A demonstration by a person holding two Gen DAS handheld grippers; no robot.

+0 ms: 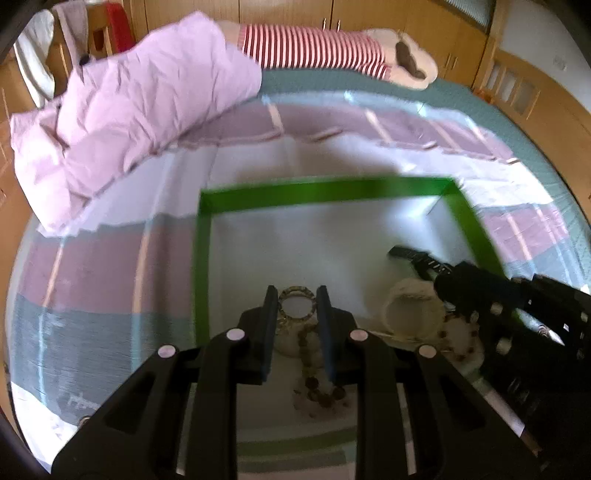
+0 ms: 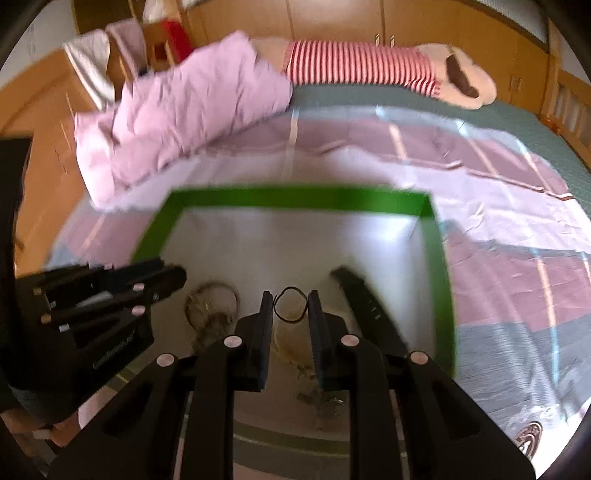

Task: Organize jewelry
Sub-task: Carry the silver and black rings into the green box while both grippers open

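Bedspread [image 1: 92, 258] in pink, mauve and grey bands carries a green-rimmed white tray [image 1: 314, 192]; wooden wardrobes [image 2: 332, 18] stand behind. Left gripper [image 1: 296, 295] grasps a translucent bangle [image 1: 296, 305]. Right gripper [image 2: 290, 299] pinches a thin black loop [image 2: 290, 306].

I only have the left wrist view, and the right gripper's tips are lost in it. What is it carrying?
Observer: The right gripper pinches a thin black loop between its fingertips, over the tray.
Operator: I see only the end of a black strap past it. Where does the rest lie?
Observer: The strap lies in the tray just to the right of that gripper's right finger, running alongside it and clear of the loop.
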